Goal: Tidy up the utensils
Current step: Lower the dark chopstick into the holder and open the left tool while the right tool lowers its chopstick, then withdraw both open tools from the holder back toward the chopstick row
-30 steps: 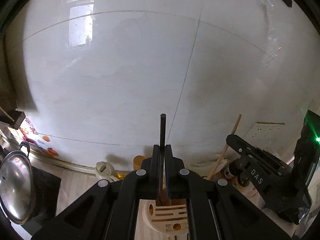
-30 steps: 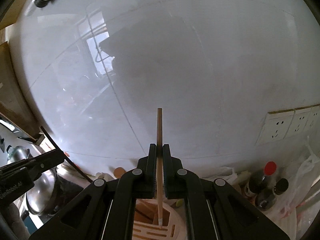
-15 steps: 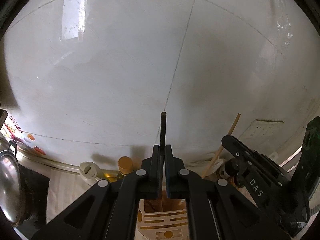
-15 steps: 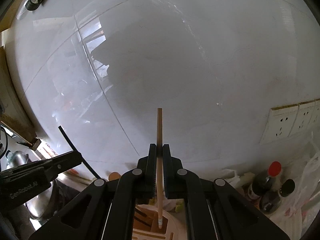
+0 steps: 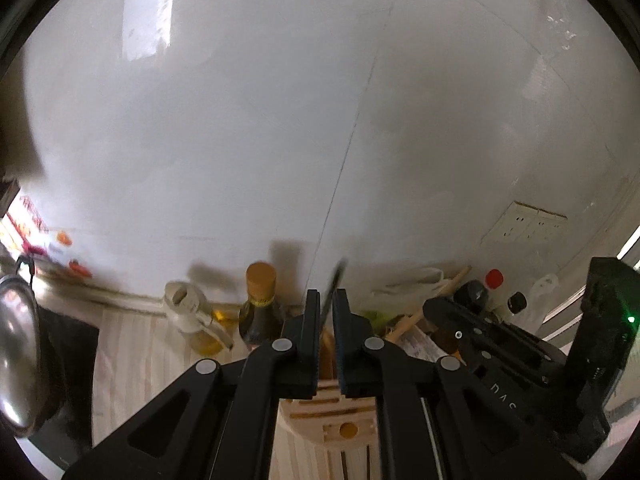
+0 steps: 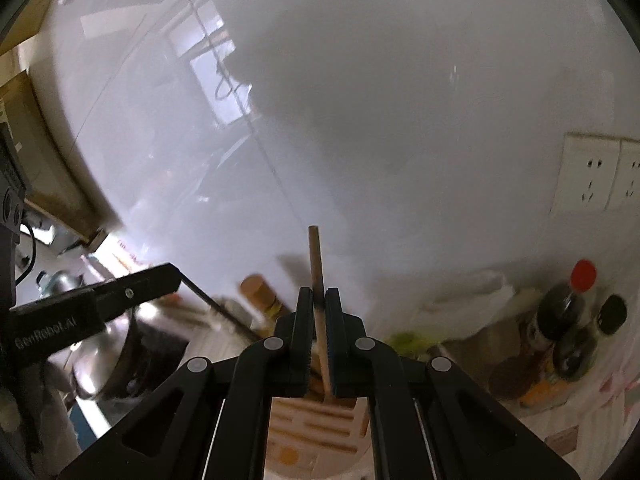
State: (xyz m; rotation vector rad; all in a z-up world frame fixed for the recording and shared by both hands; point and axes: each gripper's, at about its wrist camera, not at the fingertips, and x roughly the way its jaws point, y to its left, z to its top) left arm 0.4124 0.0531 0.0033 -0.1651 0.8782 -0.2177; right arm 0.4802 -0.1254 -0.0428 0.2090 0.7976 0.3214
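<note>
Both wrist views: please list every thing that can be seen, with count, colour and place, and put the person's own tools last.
utensil holder: one, pale wood with slots, below both grippers
dark chopstick: one, black, tilted between the left jaws
wooden chopstick: one, light brown, between the right jaws
oil bottle: one, dark with tan cap, by the wall
sauce bottles: two, dark, one red cap, one black, right side
wall sockets: two, white, right wall
pot lid: one, steel, far left
left gripper: black, jaws opening around the dark chopstick
right gripper: black, closed on the wooden chopstick
</note>
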